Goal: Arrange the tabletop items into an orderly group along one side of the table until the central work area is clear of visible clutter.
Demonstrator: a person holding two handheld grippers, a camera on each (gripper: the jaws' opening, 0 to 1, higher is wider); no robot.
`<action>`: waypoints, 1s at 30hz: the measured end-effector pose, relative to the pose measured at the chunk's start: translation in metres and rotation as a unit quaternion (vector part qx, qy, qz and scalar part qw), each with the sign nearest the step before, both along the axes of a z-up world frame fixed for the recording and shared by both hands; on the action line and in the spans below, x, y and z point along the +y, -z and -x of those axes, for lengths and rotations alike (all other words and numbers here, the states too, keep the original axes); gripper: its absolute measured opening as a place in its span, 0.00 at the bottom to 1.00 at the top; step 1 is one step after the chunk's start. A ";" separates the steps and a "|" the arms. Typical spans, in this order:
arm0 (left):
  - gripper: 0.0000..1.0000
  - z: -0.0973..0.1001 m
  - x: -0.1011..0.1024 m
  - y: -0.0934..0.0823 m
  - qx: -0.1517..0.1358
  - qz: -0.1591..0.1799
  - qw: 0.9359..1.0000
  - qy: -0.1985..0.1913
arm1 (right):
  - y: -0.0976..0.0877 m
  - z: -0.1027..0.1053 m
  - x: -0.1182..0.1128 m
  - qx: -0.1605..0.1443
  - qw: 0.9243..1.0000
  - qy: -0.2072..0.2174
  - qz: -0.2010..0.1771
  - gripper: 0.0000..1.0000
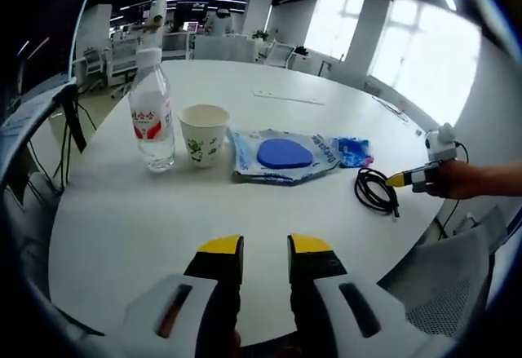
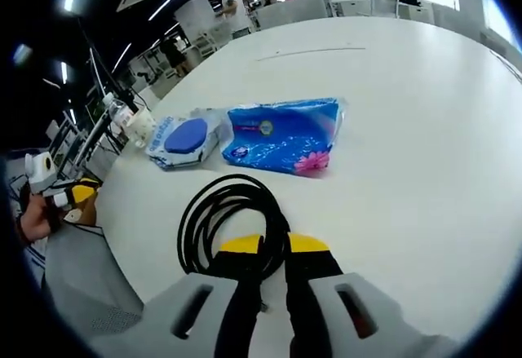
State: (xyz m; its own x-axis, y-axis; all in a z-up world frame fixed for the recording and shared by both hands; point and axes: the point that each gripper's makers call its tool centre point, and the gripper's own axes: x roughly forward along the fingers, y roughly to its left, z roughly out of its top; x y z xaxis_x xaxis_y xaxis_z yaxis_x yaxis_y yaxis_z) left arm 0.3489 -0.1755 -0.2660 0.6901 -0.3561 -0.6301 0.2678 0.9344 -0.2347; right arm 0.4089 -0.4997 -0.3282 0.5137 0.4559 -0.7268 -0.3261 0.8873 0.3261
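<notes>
A clear water bottle [image 1: 152,113], a paper cup [image 1: 203,134], a wipes pack with a blue lid [image 1: 281,156] and a blue tissue pack [image 1: 355,151] lie in a row across the round white table [image 1: 245,219]. A coiled black cable [image 1: 375,188] lies right of them. My right gripper [image 1: 408,180] touches the coil's edge; its jaws [image 2: 274,244] are shut on the cable [image 2: 204,211]. My left gripper [image 1: 265,248] hovers over the near table edge, jaws a narrow gap apart with nothing between. The left gripper [image 2: 72,195] shows off the table's left side.
A mesh chair [image 1: 457,285] stands by the table at the lower right. The tissue pack [image 2: 285,134] and wipes pack [image 2: 186,138] lie beyond the coil, the cup [image 2: 143,125] further left. A thin strip [image 1: 287,97] lies on the far table. Desks and people are far behind.
</notes>
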 end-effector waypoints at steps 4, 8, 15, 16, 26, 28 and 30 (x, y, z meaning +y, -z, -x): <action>0.19 -0.001 -0.001 -0.001 -0.001 0.002 1.000 0.000 | -0.001 -0.001 0.000 0.000 1.000 0.010 -0.006 0.06; 0.19 0.000 -0.003 0.000 0.001 0.004 1.000 0.000 | -0.002 -0.003 0.002 0.007 0.998 0.049 -0.027 0.04; 0.20 -0.003 -0.007 -0.002 -0.001 0.010 1.000 -0.003 | -0.003 -0.005 0.012 0.005 0.998 0.056 -0.037 0.03; 0.20 -0.003 -0.008 -0.003 -0.001 0.011 1.000 -0.003 | -0.003 -0.005 0.014 0.005 0.998 0.057 -0.038 0.03; 0.20 -0.005 -0.011 -0.003 -0.003 0.015 1.000 -0.005 | -0.006 -0.011 0.033 0.007 0.997 0.057 -0.048 0.02; 0.20 -0.005 -0.010 -0.003 -0.003 0.017 1.000 -0.006 | -0.007 -0.013 0.038 0.006 0.997 0.052 -0.049 0.02; 0.20 -0.004 -0.009 -0.003 -0.003 0.015 1.000 -0.005 | -0.007 -0.014 0.041 0.006 0.998 0.048 -0.050 0.02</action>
